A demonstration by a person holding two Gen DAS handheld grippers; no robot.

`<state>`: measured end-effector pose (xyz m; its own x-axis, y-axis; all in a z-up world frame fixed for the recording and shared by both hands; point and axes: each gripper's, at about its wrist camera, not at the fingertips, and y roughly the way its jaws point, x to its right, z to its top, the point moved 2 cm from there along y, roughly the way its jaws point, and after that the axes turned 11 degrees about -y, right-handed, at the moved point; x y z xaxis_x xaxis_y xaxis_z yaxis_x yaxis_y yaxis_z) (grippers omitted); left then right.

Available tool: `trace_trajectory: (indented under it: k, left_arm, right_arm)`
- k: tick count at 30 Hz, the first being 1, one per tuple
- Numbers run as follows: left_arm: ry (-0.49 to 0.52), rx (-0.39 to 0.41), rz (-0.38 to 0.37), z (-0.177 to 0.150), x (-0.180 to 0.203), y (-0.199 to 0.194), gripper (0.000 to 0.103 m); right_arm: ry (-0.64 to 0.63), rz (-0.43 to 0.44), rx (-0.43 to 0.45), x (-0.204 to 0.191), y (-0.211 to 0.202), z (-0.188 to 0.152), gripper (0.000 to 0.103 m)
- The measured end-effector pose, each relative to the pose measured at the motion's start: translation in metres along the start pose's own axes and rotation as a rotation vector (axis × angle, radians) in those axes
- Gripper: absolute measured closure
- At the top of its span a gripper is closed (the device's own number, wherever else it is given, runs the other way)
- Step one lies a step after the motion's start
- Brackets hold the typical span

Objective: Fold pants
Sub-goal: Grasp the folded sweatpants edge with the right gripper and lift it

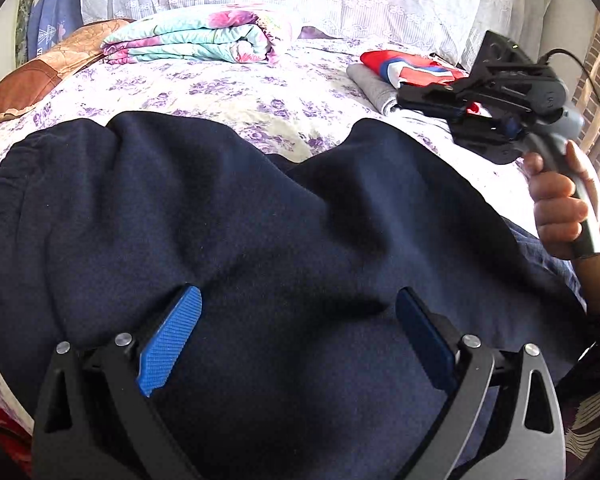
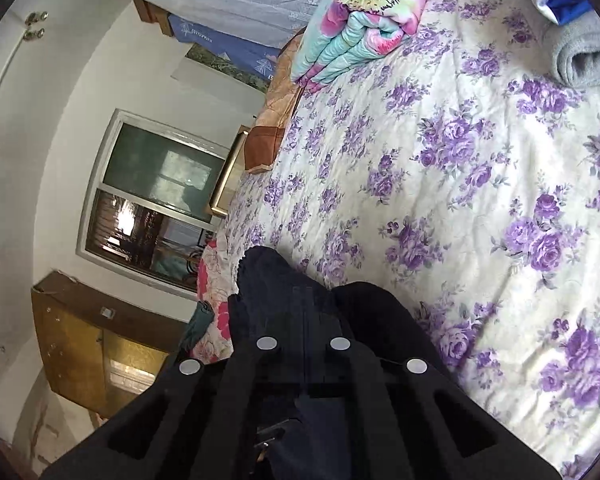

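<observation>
Dark navy pants (image 1: 260,220) lie spread over the bed, filling most of the left wrist view, with the gathered waistband at the left. My left gripper (image 1: 298,312) is open, its blue pads just above the fabric and holding nothing. My right gripper (image 1: 428,102) shows at the upper right, raised above the bed in a hand and turned on its side. In the right wrist view its jaws (image 2: 304,304) are closed together with dark navy pants fabric (image 2: 284,280) bunched between and over them.
The bed has a purple-flowered sheet (image 2: 440,180). A folded floral quilt (image 1: 196,36) and a brown pillow (image 1: 40,72) lie at the far side. Folded red-blue and grey clothes (image 1: 400,72) sit at the far right. A window and wooden cabinet show beyond the bed.
</observation>
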<state>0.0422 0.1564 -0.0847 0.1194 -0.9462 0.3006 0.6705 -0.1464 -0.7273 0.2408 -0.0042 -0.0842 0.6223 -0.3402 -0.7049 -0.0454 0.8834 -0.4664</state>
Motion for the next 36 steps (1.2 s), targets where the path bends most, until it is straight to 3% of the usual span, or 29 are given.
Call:
trace_trajectory:
  k: [3,4,5,6,7,9,10,11,12,16,18,22,25,27,28,29,31,32,33,34,35,36]
  left_arm:
    - [-0.006,0.003,-0.005,-0.001,-0.001,-0.002,0.008]
    - [-0.007,0.004,-0.005,-0.001,-0.001,-0.002,0.008]
    - [-0.008,0.004,-0.005,-0.001,-0.001,-0.003,0.008]
    - [-0.010,0.004,-0.004,-0.001,0.000,-0.002,0.008]
    - [-0.011,0.004,-0.004,0.000,0.000,-0.002,0.008]
    - [-0.013,0.006,-0.004,0.000,-0.001,-0.002,0.008]
    - [-0.011,0.007,-0.003,-0.001,-0.001,-0.002,0.008]
    - [-0.010,0.008,-0.001,-0.001,0.000,-0.002,0.008]
    - [-0.010,0.008,0.002,-0.001,0.000,-0.001,0.008]
    - [-0.024,0.010,-0.010,0.001,-0.002,-0.003,0.008]
    - [-0.027,0.021,-0.020,0.000,-0.003,-0.004,0.008]
    - [-0.002,0.027,0.008,-0.001,0.002,-0.002,0.007]
    - [-0.019,0.029,-0.009,0.005,0.000,-0.015,0.007]
    - [-0.033,0.089,0.009,0.014,-0.009,-0.036,0.007]
    - [-0.045,0.119,0.032,0.019,-0.018,-0.045,0.007]
    - [-0.067,0.139,0.051,0.025,-0.029,-0.051,0.007]
    - [-0.138,0.157,0.094,0.034,-0.054,-0.055,0.007]
    - [-0.186,0.151,0.127,0.038,-0.071,-0.052,0.006]
    - [-0.248,0.124,0.191,0.042,-0.095,-0.041,0.007]
    - [-0.292,0.086,0.200,0.041,-0.113,-0.028,0.009]
    - [-0.308,0.086,0.177,0.040,-0.122,-0.019,0.009]
    - [-0.255,0.115,0.231,0.039,-0.113,-0.017,0.008]
  right_arm:
    - [-0.017,-0.080,-0.078,0.002,0.003,-0.002,0.096]
    - [-0.005,-0.092,-0.111,0.007,0.005,-0.004,0.080]
    - [0.006,-0.108,-0.121,0.011,0.005,-0.005,0.038]
    - [0.012,-0.118,-0.124,0.014,0.008,-0.006,0.021]
    - [0.012,-0.114,-0.136,0.015,0.013,-0.006,0.017]
    - [-0.011,-0.103,-0.177,0.013,0.030,-0.004,0.021]
    - [-0.036,-0.096,-0.209,0.010,0.043,-0.001,0.038]
    - [-0.048,-0.088,-0.246,0.010,0.054,0.000,0.080]
    - [-0.035,-0.103,-0.256,0.014,0.060,0.001,0.099]
    - [-0.022,-0.204,-0.038,0.021,0.028,0.006,0.099]
    - [-0.020,-0.238,-0.015,0.029,0.022,0.002,0.100]
    - [-0.002,-0.267,-0.061,0.045,0.031,-0.003,0.099]
    - [-0.037,-0.355,0.077,0.025,-0.011,0.006,0.094]
    - [-0.033,-0.372,0.172,-0.001,-0.047,0.000,0.069]
    - [-0.043,-0.338,0.199,-0.016,-0.058,-0.007,0.043]
    - [-0.069,-0.284,0.200,-0.033,-0.064,-0.018,0.036]
    - [-0.107,-0.208,0.169,-0.060,-0.067,-0.050,0.037]
    - [-0.098,-0.210,0.162,-0.065,-0.066,-0.069,0.037]
    - [-0.080,-0.228,0.149,-0.064,-0.062,-0.089,0.037]
    - [-0.051,-0.258,0.139,-0.057,-0.054,-0.103,0.037]
    - [-0.007,-0.308,0.130,-0.041,-0.048,-0.119,0.037]
    - [0.044,-0.359,0.111,-0.019,-0.041,-0.132,0.037]
